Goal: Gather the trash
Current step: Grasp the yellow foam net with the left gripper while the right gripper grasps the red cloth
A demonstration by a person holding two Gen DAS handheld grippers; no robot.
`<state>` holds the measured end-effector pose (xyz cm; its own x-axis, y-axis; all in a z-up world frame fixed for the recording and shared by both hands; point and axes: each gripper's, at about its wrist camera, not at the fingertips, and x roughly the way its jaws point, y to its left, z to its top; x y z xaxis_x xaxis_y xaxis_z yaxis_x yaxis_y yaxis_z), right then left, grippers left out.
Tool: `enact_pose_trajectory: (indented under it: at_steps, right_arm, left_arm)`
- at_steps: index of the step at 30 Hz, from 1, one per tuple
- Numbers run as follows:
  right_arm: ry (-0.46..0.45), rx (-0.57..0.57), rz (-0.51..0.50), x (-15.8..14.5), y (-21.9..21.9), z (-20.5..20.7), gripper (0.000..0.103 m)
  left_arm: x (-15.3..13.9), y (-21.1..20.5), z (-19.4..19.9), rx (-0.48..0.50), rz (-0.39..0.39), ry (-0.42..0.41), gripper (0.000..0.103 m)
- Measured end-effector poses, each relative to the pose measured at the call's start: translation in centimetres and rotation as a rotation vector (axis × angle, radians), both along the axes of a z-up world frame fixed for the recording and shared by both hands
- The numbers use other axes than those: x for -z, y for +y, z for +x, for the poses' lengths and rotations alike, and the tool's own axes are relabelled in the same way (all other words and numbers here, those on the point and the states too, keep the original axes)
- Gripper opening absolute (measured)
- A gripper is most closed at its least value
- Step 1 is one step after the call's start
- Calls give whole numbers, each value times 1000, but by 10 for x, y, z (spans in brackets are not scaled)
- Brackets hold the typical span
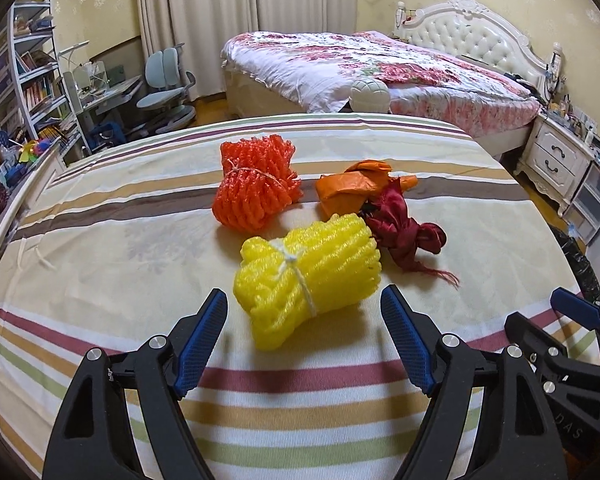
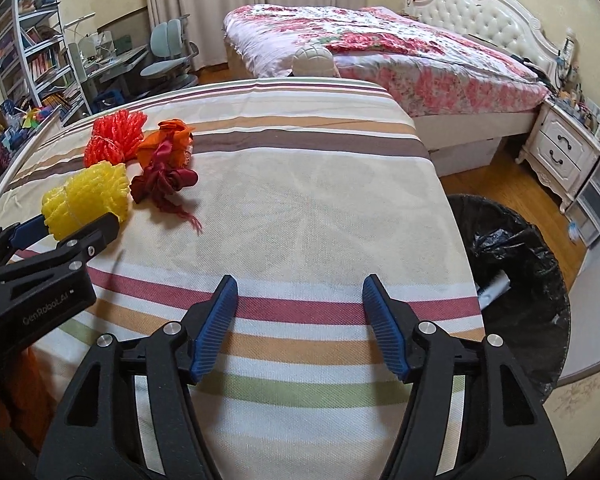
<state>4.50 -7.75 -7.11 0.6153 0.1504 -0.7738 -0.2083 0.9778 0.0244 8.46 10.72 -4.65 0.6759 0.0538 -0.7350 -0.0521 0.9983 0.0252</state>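
A yellow foam net bundle tied with white string lies on the striped tablecloth. My left gripper is open, its fingers on either side of the bundle's near end, not gripping. Behind lie an orange foam net bundle, a crumpled orange wrapper and a dark red ribbon scrap. My right gripper is open and empty above bare cloth. The right wrist view shows the yellow bundle, orange bundle, red scrap and the left gripper.
A black-lined trash bin stands on the floor just right of the table edge, with some trash inside. A floral bed, nightstand, desk chair and bookshelf stand beyond the table.
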Motion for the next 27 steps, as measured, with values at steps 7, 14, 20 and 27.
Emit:
enact_pose_trajectory:
  at_steps: [7,14,20,27]
  right_arm:
    - [0,-13,-6,0,7,3,65]
    - [-3,-50,-12,-1,23,4,65]
    - [-4,-91,-12,-1,42,7,65]
    - [-1,-121,-4,-2,66,19,65]
  left_arm:
    - [1,4,1,26,-25,6,60]
    - [-2,9,-11,22,-13,-16,58]
    - [-2,30,-17,-25,-3,-8,58]
    - [-1,56,-16,-95,13,0,58]
